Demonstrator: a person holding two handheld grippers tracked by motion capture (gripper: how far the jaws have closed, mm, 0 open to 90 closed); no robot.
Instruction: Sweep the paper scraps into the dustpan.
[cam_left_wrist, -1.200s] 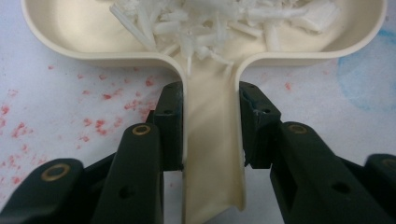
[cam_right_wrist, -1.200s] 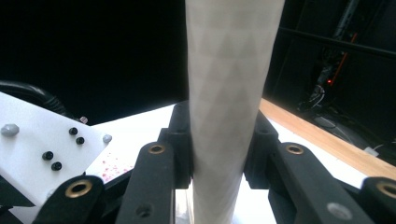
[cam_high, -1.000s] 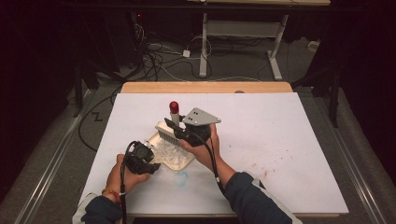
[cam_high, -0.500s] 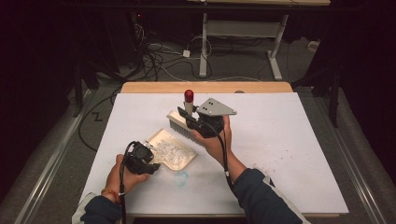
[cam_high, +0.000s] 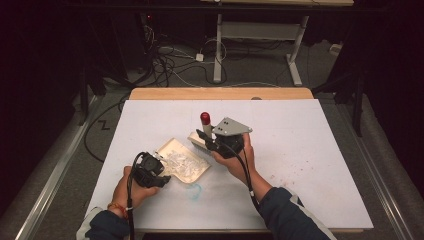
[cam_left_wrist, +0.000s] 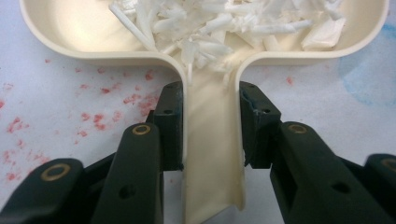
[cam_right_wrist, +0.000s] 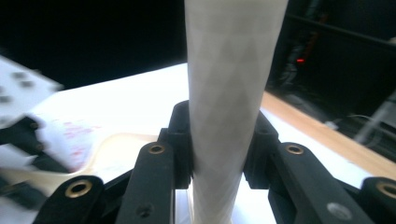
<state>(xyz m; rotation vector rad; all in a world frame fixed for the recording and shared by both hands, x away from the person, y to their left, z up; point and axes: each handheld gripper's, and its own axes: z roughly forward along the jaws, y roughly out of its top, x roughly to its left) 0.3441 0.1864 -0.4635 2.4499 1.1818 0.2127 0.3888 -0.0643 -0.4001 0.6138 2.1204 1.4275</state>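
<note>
The left gripper (cam_high: 159, 172) pinches the handle of the cream dustpan (cam_left_wrist: 212, 154) between its jaws, so the pan stays flat on the table (cam_high: 310, 150) and the white scraps (cam_left_wrist: 224, 25) just ahead of the jaws stay inside. The right gripper (cam_high: 206, 142) clamps the pale brush handle (cam_right_wrist: 229, 93), which stands upright between its jaws, probably to carry the brush clear of the pan.
</note>
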